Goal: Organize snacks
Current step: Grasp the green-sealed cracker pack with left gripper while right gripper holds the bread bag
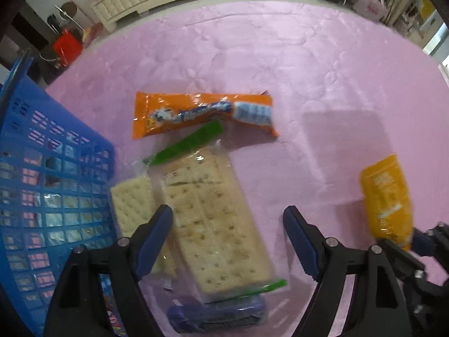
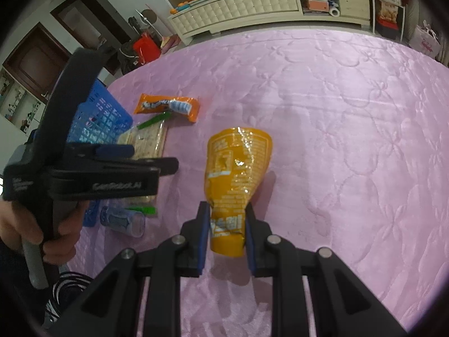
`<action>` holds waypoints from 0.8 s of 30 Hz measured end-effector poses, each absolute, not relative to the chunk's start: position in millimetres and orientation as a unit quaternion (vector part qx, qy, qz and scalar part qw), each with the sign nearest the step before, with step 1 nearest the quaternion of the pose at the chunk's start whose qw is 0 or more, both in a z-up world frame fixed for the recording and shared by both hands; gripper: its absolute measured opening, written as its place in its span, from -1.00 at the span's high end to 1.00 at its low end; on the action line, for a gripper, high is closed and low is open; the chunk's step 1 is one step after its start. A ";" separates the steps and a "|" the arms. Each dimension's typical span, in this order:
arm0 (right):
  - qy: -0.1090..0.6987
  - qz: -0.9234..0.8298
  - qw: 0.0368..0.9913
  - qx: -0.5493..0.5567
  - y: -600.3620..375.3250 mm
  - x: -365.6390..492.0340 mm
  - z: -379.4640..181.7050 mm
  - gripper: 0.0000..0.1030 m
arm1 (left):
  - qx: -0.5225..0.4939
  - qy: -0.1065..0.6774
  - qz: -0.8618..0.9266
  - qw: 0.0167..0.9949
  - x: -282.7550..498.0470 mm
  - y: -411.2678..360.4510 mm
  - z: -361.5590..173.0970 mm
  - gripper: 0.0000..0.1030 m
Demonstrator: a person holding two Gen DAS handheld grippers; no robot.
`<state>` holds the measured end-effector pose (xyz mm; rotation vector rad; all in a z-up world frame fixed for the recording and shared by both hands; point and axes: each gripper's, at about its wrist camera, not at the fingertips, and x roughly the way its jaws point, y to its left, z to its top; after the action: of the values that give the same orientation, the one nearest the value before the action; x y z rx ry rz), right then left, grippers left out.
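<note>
My right gripper is shut on the end of a yellow snack bag and holds it above the pink cloth; the bag also shows at the right of the left wrist view. My left gripper is open over a clear pack of crackers with green ends. A second cracker pack lies beside it, against the blue basket. An orange snack packet lies beyond the crackers. A blue-wrapped pack lies under the crackers' near end.
The pink quilted cloth covers the whole surface. The basket stands at its left edge and holds several packets. A cream cabinet and a red bag stand beyond the far edge.
</note>
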<state>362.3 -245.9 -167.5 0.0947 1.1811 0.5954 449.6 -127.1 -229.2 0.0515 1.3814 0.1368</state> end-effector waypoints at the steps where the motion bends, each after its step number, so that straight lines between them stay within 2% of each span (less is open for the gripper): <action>1: 0.550 0.277 0.787 0.047 -246.4 362.5 -168.8 0.48 | 0.017 0.636 0.062 0.769 451.1 -125.7 -230.1 -0.61; 5: 0.552 0.275 0.786 0.049 -242.9 364.4 -173.2 0.48 | -0.054 0.652 0.052 0.754 454.1 -108.1 -237.6 -0.69; 10: 0.553 0.276 0.785 0.047 -237.5 366.3 -174.1 0.48 | -0.038 0.647 0.040 0.761 450.5 -113.3 -236.0 -0.69; 11: 0.554 0.276 0.784 0.047 -237.2 366.5 -174.3 0.48 | -0.035 0.643 0.037 0.764 449.2 -115.9 -234.9 -0.60; 12: 0.554 0.275 0.784 0.049 -237.5 366.5 -174.2 0.48 | -0.027 0.639 0.029 0.768 439.6 -119.9 -228.2 -0.39; 14: 0.558 0.273 0.781 0.061 -241.0 366.7 -175.3 0.48 | -0.026 0.641 0.016 0.767 426.1 -128.8 -227.0 -0.10; 24: 0.561 0.256 0.787 0.035 -240.7 350.0 -144.5 0.48 | -0.064 0.631 -0.014 0.773 388.6 -134.4 -196.1 -0.07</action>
<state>350.0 -240.7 -144.5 0.0754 1.2086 0.5514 388.6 -134.4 -196.1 -0.1380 1.3680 -0.0303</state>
